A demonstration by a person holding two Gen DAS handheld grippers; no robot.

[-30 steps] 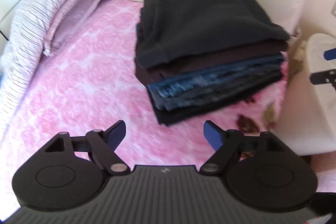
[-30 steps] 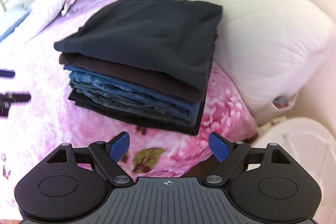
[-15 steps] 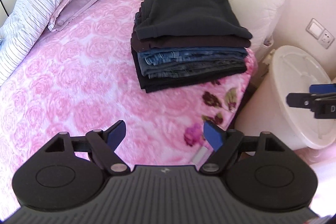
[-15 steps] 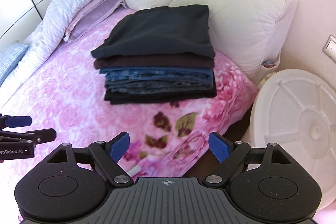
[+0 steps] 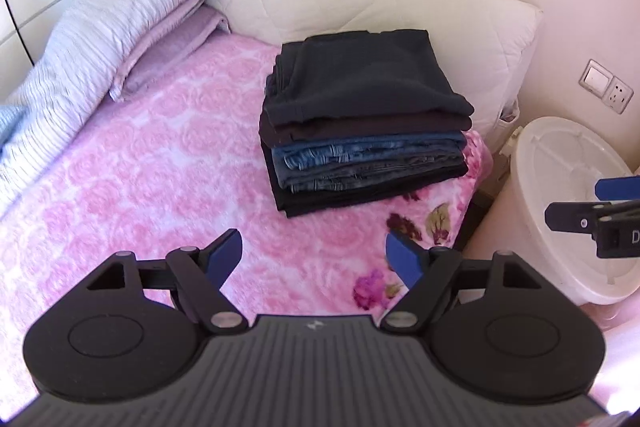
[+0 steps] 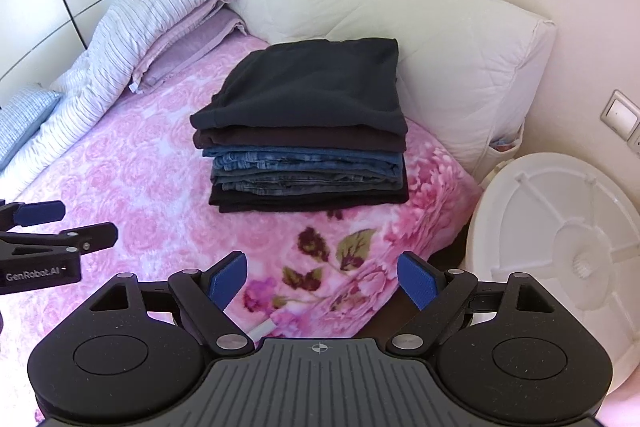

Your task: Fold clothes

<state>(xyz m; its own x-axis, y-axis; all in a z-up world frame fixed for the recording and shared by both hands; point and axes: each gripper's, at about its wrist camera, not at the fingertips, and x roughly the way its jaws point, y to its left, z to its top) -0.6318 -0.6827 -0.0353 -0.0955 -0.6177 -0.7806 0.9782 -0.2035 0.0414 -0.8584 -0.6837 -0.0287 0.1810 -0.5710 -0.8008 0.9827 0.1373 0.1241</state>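
Left tool [image 5: 314, 253] held level, jaws spread wide, empty; right tool [image 6: 322, 275] alongside, likewise.

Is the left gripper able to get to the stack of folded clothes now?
Probably yes: the left gripper is open and empty, and only bare pink blanket lies between it and the stack of folded clothes.

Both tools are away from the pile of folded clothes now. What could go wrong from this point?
1. The stack of folded clothes sits near the bed's corner, beside the white bin; a nudge could tip it off the edge.
2. The top dark garment overhangs the layers below, so it may slide.
3. The left tool and right tool are both open and empty; reaching in again could catch and undo a fold.
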